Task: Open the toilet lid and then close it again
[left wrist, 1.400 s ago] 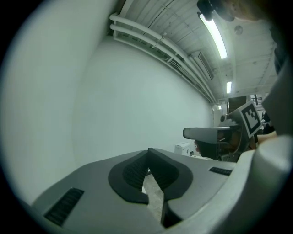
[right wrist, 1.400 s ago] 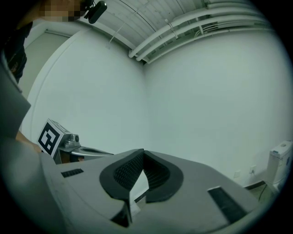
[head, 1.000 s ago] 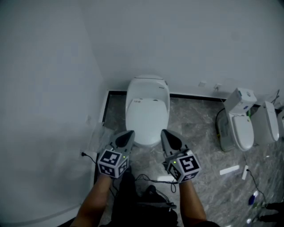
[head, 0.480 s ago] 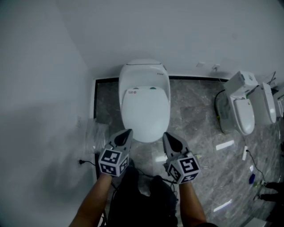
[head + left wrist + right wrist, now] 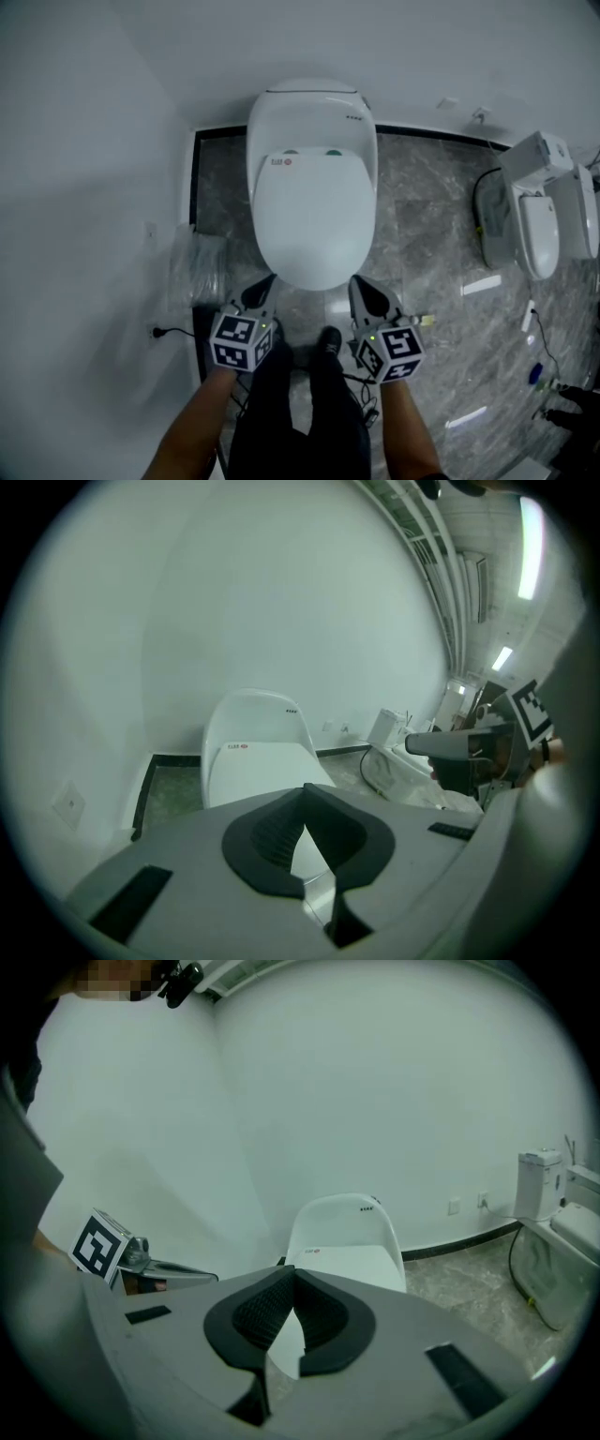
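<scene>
White glossy plastic, the closed oval toilet lid (image 5: pixel 314 220) lies flat on the corner toilet (image 5: pixel 309 112), straight ahead. It looks light, stiff and slick, hinged at the back, so the front lip seems the place to hook under. The left gripper (image 5: pixel 263 286) and right gripper (image 5: pixel 362 288) hang near that lip, jaws pressed together, empty. A crumpled clear plastic bag (image 5: pixel 194 270) lies left; spare white toilets (image 5: pixel 536 225) stand well apart right; nothing blocks.
</scene>
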`<state>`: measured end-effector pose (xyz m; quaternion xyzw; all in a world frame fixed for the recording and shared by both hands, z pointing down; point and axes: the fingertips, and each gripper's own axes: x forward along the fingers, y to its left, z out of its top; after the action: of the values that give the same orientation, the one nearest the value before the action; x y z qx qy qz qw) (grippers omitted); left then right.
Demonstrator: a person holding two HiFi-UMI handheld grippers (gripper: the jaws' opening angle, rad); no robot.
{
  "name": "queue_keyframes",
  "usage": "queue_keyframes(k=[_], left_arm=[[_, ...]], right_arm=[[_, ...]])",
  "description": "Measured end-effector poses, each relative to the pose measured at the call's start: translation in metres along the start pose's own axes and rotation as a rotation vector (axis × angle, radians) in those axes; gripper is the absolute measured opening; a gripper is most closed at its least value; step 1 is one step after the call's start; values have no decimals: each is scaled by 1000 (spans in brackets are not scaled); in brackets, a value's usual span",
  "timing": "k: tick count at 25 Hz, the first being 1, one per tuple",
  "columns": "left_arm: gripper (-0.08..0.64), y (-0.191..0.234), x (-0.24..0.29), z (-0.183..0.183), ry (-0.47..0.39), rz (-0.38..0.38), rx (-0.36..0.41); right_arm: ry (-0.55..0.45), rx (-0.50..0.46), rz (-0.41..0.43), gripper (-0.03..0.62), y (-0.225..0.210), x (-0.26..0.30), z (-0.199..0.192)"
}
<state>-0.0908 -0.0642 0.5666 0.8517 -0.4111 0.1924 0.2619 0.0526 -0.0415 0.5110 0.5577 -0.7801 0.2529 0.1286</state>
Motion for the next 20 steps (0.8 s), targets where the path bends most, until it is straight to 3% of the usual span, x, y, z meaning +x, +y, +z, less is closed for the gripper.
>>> queue_keyframes(k=[4,13,20], left_arm=[[6,13,29,-41,42,52,-5],[8,48,87,-130,112,149,-127],[113,56,108,-164,134,151,-190]], right_arm=[[55,12,11,2,-26,29,-46],[130,87,-24,2,-106,74,-146],[177,175,-88,32,-141,98,-183]])
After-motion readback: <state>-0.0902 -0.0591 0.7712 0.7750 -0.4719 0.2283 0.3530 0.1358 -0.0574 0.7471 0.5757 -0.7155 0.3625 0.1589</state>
